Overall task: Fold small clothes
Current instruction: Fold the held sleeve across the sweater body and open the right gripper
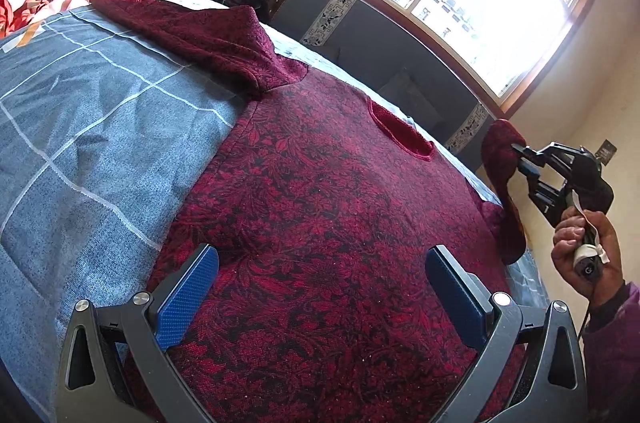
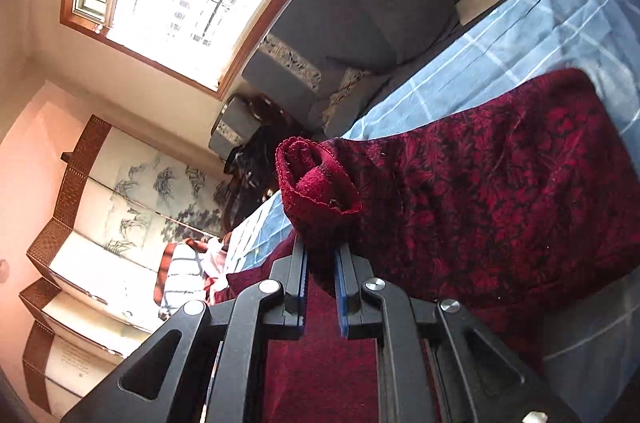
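My right gripper (image 2: 321, 255) is clamped on the red sweater's (image 1: 320, 191) sleeve cuff (image 2: 316, 183) (lifted off the bed (image 1: 80, 127)); my left gripper (image 1: 320, 287) hovers above the sweater, jaws apart.

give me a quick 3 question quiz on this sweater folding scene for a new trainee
1. True or false: the left gripper is clamped on the red sweater.
2. Which part does the right gripper hold? A) hem B) sleeve cuff C) neckline
3. Fill in: the sweater lies on a blue checked ____.

Key: 1 false, it is open over the fabric. 2 B. 3 bedcover.
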The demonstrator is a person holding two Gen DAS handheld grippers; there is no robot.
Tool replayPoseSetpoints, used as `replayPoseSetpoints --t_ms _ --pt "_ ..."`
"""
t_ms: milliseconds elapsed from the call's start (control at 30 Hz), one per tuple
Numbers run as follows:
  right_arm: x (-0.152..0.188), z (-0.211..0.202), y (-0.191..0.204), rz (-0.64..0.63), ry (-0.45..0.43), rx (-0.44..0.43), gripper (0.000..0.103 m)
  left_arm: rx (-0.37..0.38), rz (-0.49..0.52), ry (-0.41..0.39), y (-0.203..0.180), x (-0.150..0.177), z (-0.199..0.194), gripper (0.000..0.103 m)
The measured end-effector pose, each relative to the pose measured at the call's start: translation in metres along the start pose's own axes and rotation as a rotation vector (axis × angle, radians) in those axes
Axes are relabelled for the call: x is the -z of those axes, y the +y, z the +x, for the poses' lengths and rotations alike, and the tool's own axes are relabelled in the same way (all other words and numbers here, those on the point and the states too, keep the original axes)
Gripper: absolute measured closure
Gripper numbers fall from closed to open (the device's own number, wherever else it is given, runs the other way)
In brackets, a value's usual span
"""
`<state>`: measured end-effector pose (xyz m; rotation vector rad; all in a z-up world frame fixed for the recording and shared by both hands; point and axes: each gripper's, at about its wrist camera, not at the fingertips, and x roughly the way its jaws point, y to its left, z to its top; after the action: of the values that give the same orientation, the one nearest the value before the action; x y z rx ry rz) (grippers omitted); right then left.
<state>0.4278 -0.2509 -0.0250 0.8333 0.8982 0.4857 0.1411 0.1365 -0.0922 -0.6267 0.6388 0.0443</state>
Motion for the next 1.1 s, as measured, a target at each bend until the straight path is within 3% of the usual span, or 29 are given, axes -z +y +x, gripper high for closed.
replayPoseSetpoints --t_ms 233,467,567,633,700,800,867,900,1033,1100 --pt "0.082 0.107 0.028 0.023 0.158 -0.020 0.091 0.038 -0.028 -0.015 0.004 0.000 -0.004 0.001" --pt "0.113 0.155 0.045 -0.002 0.226 -0.035 0.089 0.049 -0.052 -0.011 0.008 0.000 -0.004 0.001" --pt "0.123 0.169 0.040 -0.013 0.312 -0.063 0.077 0.053 -0.052 0.010 0.008 -0.001 -0.001 0.001" --pt "0.130 0.176 0.034 0.008 0.380 -0.100 0.048 0.069 -0.036 0.051 0.006 -0.004 0.003 0.001" --pt "0.133 0.167 0.035 -0.001 0.379 -0.142 0.043 0.062 -0.003 0.071 0.004 -0.012 0.001 0.001" --pt "0.135 0.132 0.042 -0.080 0.349 -0.178 0.037 0.066 0.016 0.028 0.008 -0.040 -0.019 0.001" --pt "0.141 0.104 0.045 -0.151 0.333 -0.172 0.035 0.090 0.048 0.030 0.012 -0.067 -0.027 0.001" --pt "0.147 0.090 0.046 -0.188 0.325 -0.163 0.032 0.065 0.058 0.027 0.017 -0.081 -0.029 0.001" --pt "0.174 0.045 0.040 -0.378 0.271 -0.019 0.027 -0.038 0.048 0.008 0.054 -0.126 -0.023 0.001" --pt "0.183 0.034 0.035 -0.430 0.247 0.040 0.027 -0.079 -0.007 0.016 0.081 -0.146 -0.012 0.001"
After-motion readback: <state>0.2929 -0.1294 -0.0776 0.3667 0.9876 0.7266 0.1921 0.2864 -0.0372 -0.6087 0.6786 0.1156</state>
